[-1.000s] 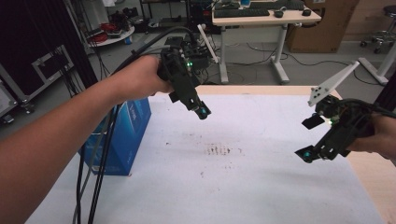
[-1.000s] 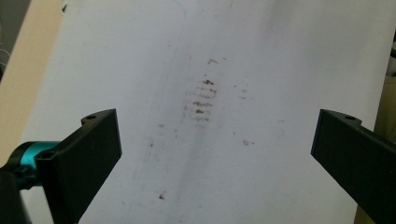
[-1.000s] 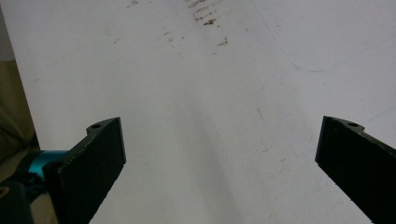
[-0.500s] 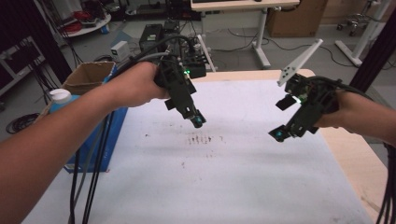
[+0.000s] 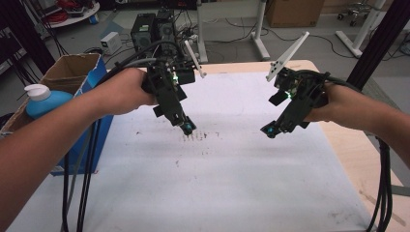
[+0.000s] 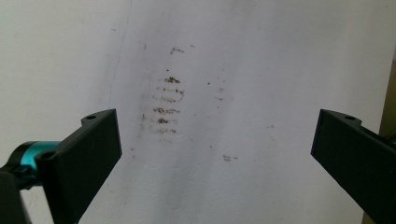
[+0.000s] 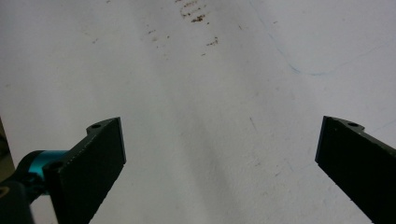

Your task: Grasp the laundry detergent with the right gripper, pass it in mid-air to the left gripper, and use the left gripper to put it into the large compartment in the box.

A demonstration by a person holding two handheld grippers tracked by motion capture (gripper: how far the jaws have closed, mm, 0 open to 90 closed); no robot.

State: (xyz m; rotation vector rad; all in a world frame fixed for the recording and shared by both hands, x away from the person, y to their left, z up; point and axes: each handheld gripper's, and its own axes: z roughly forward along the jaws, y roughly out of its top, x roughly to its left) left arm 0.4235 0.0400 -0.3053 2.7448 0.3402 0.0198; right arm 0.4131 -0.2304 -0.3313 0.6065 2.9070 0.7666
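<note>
A: Starting big: white table (image 5: 241, 193), bare but for some marks. At its left edge, a blue box (image 5: 72, 72) with a bottle (image 5: 42, 99) inside.

B: And the left gripper (image 5: 187, 128)?

A: Lower and closer to the middle than 1 second back. Now tipped down just beside the stain (image 5: 202, 137), on its left. Hard to say whether touching the table or hovering. Spread wide at the jaws, gripping nothing.

B: Same for the right gripper (image 5: 270, 130)?

A: Also drawn inward since then, from near the right edge toward the centre. Still apart from the stain, on its right. Likewise wide open and empty.

B: So, closing in from 2 sides?

A: Looks that way. Judged as an approach, not yet any contact work.

B: Where exactly does the stain sit?

A: Mid-table, between the 2 grippers, far nearer the left one. Seen in the left gripper view as short brown streaks stacked in rows, straight ahead between the jaws. Seen in the right gripper view far off, at the top.

B: Meaning for the job?

A: Probably lining up on the marks. No cloth or tool in either grip, so nothing to wipe with yet.
</note>
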